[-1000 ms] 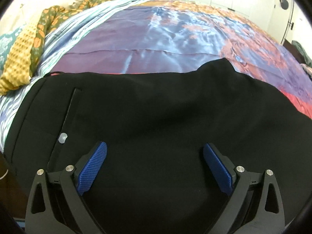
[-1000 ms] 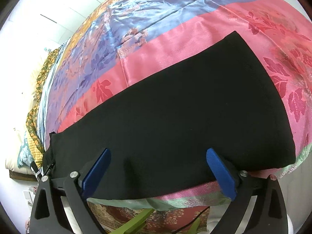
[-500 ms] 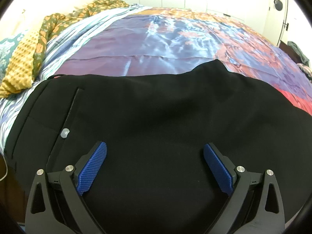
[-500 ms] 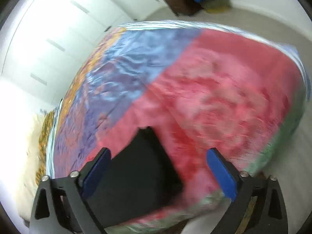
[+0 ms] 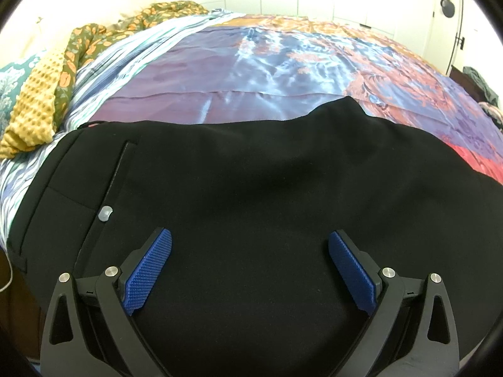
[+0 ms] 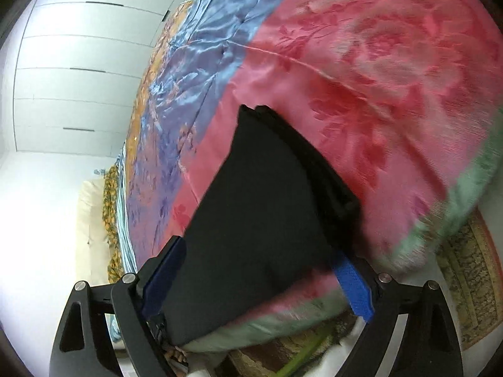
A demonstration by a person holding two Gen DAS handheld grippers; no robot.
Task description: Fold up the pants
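Black pants lie flat across the near part of the bed, waist end at the left with a back pocket and a pale button. My left gripper is open and empty just above the pants' near part. In the right wrist view the pants' leg end lies on the pink quilt near the bed's edge, its hems stacked. My right gripper is open around the near edge of the leg end; whether it touches the cloth I cannot tell.
A satin quilt in purple, blue, orange and pink covers the bed. Yellow and green floral cloths are heaped at the far left. White wardrobe doors stand beyond. A patterned rug lies on the floor beside the bed.
My right gripper swung away toward the bed's foot and has come back low over the pants' leg end, tilted. My left gripper has barely moved.
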